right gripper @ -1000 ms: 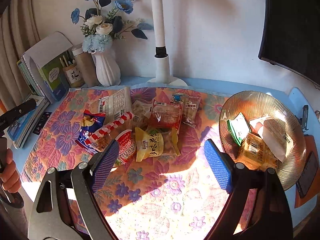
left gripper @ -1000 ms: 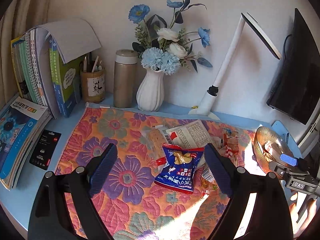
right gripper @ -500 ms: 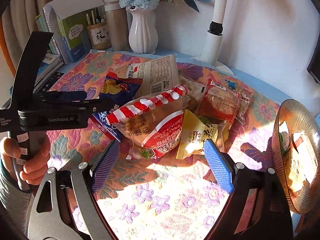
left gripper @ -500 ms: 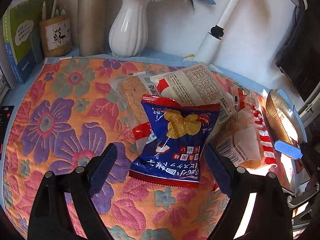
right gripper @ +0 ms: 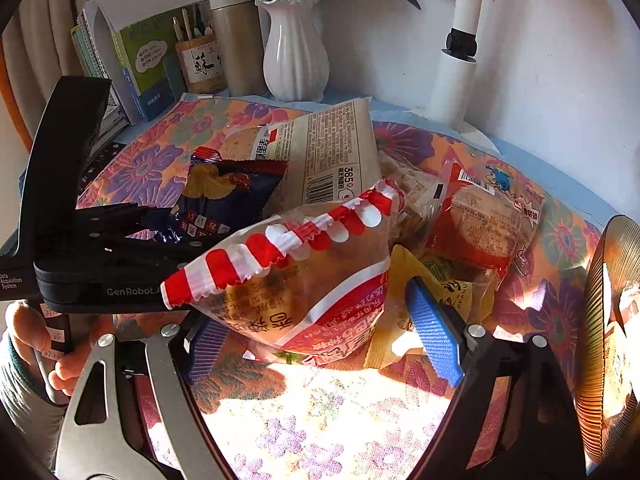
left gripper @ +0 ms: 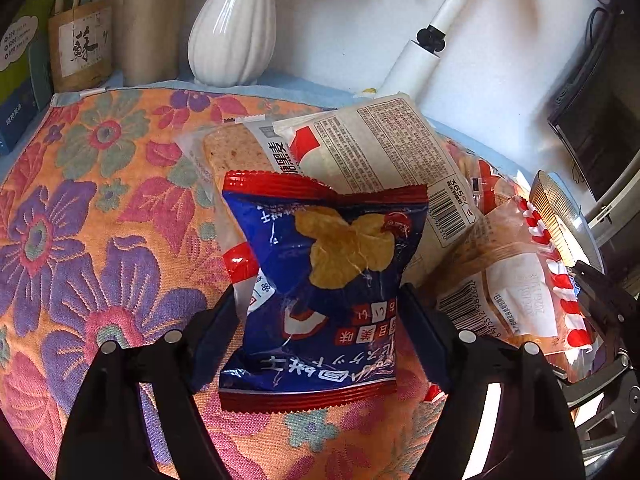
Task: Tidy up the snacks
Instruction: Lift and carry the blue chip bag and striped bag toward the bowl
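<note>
A pile of snack packs lies on a flowered cloth (left gripper: 100, 208). My left gripper (left gripper: 320, 320) has its two fingers against the sides of a blue chip bag with red ends (left gripper: 320, 288), which bulges between them. It also shows in the right wrist view (right gripper: 224, 196). My right gripper (right gripper: 320, 332) is open around a clear bread bag with a red-and-white striped seal (right gripper: 304, 280). Its fingers stand beside the bag, the right one apart from it. A beige bread pack (left gripper: 380, 168) lies behind the chip bag.
A gold ribbed bowl (right gripper: 600, 320) with snacks stands at the right edge. A red snack pack (right gripper: 480, 220) and a yellow pack (right gripper: 400, 320) lie beside the bread bag. A white vase (right gripper: 296, 52), flask, pen cup, books and a lamp post (right gripper: 460, 40) line the back wall.
Both grippers have moved in low over the pile. The left fingers have closed onto the blue chip bag. The right gripper now straddles the striped bread bag.
</note>
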A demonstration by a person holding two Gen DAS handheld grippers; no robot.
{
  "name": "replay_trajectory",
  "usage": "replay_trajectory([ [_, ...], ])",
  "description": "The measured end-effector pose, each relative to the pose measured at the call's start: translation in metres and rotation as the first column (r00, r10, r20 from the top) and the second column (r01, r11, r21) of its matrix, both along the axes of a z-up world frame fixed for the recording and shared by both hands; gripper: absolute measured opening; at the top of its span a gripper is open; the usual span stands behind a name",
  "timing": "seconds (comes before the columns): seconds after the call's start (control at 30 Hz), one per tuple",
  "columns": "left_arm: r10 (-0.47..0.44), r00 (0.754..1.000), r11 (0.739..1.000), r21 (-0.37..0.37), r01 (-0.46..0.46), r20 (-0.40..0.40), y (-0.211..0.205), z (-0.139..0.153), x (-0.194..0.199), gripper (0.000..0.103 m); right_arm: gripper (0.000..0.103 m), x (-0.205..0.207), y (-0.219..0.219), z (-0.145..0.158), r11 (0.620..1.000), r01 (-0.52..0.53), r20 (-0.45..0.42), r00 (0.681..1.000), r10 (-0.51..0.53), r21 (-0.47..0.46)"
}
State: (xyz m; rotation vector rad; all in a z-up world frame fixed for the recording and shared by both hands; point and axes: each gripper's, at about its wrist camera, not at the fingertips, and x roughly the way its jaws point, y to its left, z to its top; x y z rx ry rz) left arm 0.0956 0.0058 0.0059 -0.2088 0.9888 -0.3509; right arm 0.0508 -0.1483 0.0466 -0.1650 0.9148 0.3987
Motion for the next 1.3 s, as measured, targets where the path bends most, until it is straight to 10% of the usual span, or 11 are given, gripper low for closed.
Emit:
replay_trajectory([
  [0.5, -0.048, 0.999, 0.998, -0.033, 0.048, -0.003, 0.024, 0.012, -0.046, 0.057, 0.059, -0.055, -0.017, 0.039, 0.994, 0.041, 0.027, 0.999, -0.044, 0.103],
  [0.93, -0.328, 0.944, 0.938, 0.129, 0.322, 0.028, -0.020, 0.016, -0.139, 0.068, 0.061, -0.124, -0.073, 0.014, 0.923, 0.313, -0.108, 0.933, -0.342, -0.225],
  [1.3, -0.209, 0.978, 0.969, 0.139, 0.206, 0.010, 0.019, 0.014, -0.151, 0.084, 0.092, -0.131, -0.068, 0.030, 0.956, 0.283, -0.044, 0.957, -0.287, -0.077],
])
